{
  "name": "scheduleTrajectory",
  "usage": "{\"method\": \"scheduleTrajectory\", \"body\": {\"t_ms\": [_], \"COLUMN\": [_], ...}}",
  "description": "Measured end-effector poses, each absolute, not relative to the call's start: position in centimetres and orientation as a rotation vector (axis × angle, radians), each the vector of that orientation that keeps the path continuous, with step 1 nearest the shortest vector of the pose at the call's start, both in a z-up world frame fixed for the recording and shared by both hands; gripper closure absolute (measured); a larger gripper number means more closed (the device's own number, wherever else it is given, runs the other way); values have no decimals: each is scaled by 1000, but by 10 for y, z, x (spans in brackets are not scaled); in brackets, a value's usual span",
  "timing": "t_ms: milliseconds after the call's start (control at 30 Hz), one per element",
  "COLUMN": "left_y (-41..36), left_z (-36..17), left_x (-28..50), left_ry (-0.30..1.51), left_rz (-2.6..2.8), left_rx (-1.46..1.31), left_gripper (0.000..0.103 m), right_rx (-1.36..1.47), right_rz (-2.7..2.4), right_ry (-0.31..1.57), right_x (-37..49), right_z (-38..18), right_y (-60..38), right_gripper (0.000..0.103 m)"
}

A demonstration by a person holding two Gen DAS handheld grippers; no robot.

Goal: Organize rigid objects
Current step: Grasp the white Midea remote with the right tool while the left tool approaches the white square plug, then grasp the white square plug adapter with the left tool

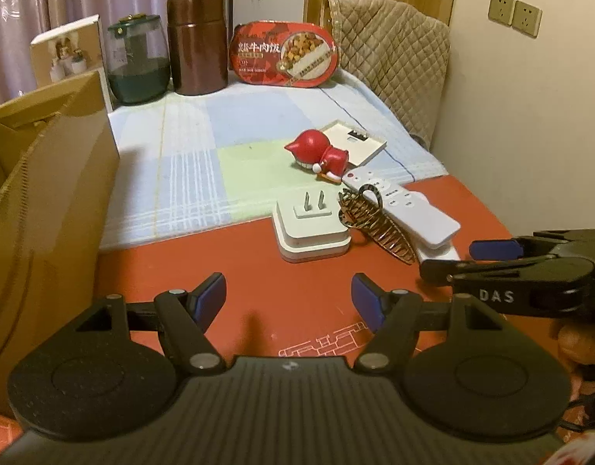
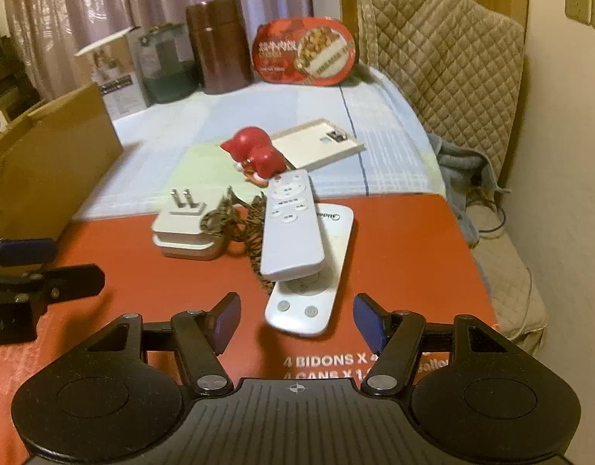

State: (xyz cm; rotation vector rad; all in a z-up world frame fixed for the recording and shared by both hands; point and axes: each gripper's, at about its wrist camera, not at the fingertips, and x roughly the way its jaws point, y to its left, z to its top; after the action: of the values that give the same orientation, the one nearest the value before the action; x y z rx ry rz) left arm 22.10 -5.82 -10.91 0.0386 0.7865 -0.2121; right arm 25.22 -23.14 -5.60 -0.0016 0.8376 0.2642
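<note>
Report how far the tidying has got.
Done: nothing visible. Both remotes, the plug, figurine and clip lie loose on the table.
In hand: nothing; left tool and right tool are open.
Left: everything.

"DAS" on the right hand-held gripper — "4 BIDONS X" on the red board.

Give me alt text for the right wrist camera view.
An open gripper hovers over a red tabletop, pointing at two stacked white remotes. Beside them lie a white plug adapter and a red cat figurine; a cardboard box stands left.
</note>
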Motion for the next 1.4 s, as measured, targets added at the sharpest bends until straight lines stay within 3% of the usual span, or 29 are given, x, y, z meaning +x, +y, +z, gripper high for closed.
{"method": "scheduleTrajectory", "body": {"t_ms": [133,200,400,933,1400], "left_y": [-63,-65,-74,-93,-47], "left_z": [-118,-121,-129,-155,-146], "left_x": [234,240,258,294,172], "left_ry": [792,789,770,786,842], "left_rz": [-207,-209,-237,-247,-274], "left_rx": [28,29,44,70,15], "left_gripper": [36,36,36,41,41], "right_rx": [-12,-13,-15,17,5], "right_rz": [242,249,252,227,329], "right_ry": [836,838,835,853,911], "right_x": [262,264,264,238,173], "right_z": [-64,-66,-67,-61,-57], "right_y": [-231,-232,-236,-254,-259], "right_gripper": [42,57,65,66,66]}}
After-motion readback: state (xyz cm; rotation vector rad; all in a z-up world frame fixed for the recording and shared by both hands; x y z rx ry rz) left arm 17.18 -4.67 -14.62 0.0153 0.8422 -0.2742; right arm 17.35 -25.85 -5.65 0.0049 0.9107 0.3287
